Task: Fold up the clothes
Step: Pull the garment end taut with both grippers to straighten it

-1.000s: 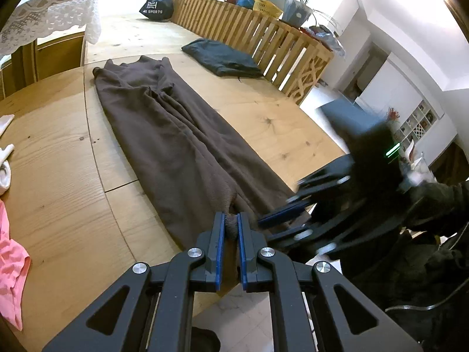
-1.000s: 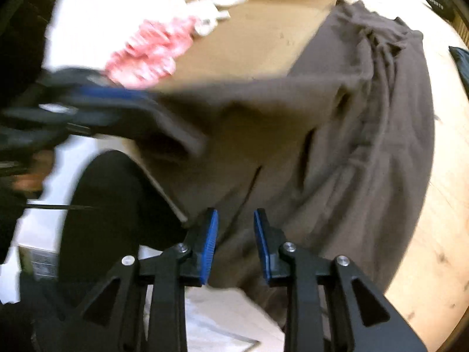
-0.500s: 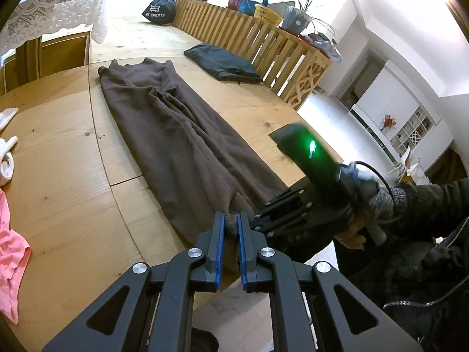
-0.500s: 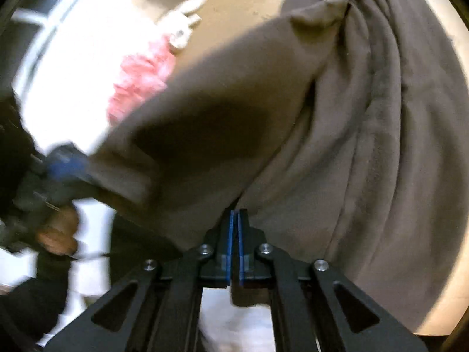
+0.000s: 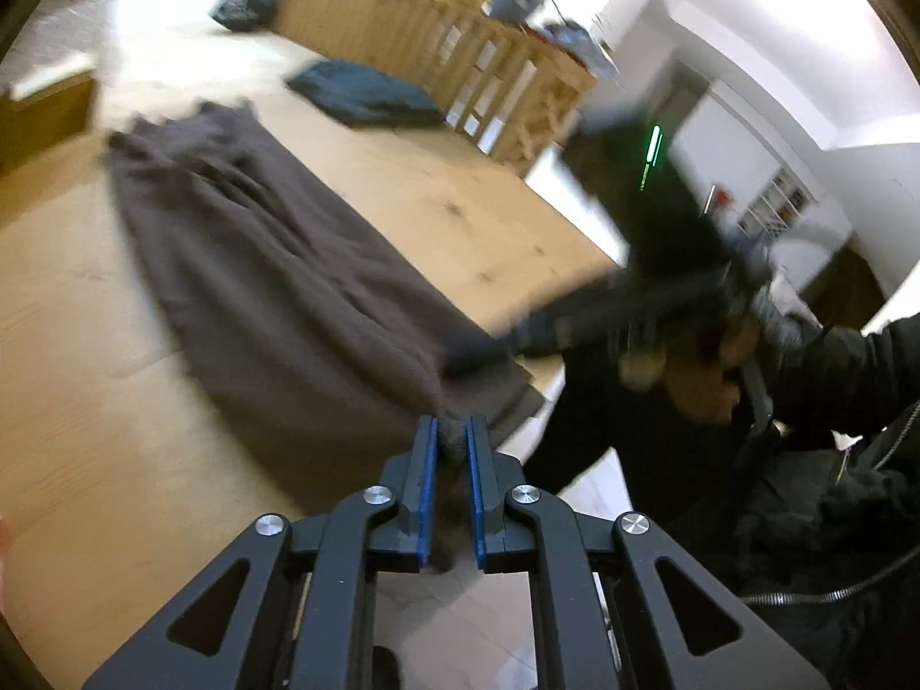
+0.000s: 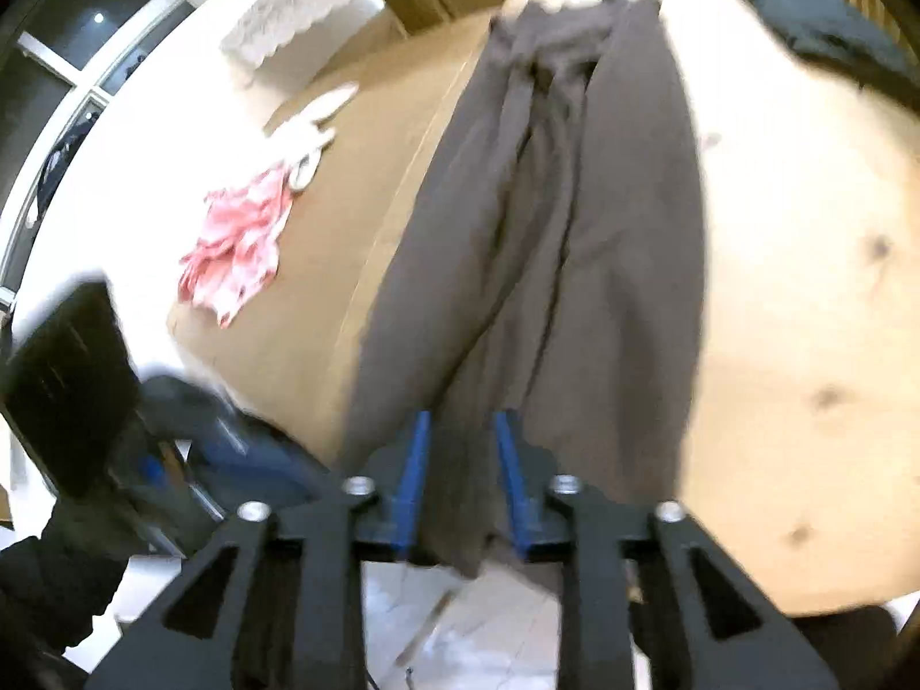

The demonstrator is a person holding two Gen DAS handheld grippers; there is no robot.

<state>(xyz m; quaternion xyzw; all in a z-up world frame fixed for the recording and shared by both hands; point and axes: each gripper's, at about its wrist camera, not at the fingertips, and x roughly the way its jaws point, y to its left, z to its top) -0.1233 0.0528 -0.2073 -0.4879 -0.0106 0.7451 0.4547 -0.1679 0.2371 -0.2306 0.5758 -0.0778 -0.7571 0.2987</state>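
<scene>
Brown trousers (image 5: 276,276) lie lengthwise on the wooden table (image 5: 86,431), their near end hanging over the front edge. My left gripper (image 5: 451,448) is shut on a bunch of that near hem. In the left wrist view my right gripper (image 5: 489,348) is a blur just to the right, at the same hem. The right wrist view looks along the trousers (image 6: 575,230). There my right gripper (image 6: 460,448) has its blue fingers (image 6: 415,483) apart, with brown cloth hanging loosely between them. The left gripper (image 6: 247,448) shows blurred at lower left.
A dark folded garment (image 5: 362,95) lies at the table's far side by a wooden railing (image 5: 460,57). A pink cloth (image 6: 236,253) and a white item (image 6: 310,132) sit on the table's left part. A person's hand (image 5: 701,379) and dark sleeve fill the right.
The right gripper was open a second ago, shut on the hem half a second ago, and now has its fingers apart again. The left gripper keeps its hold. Both views blur from motion.
</scene>
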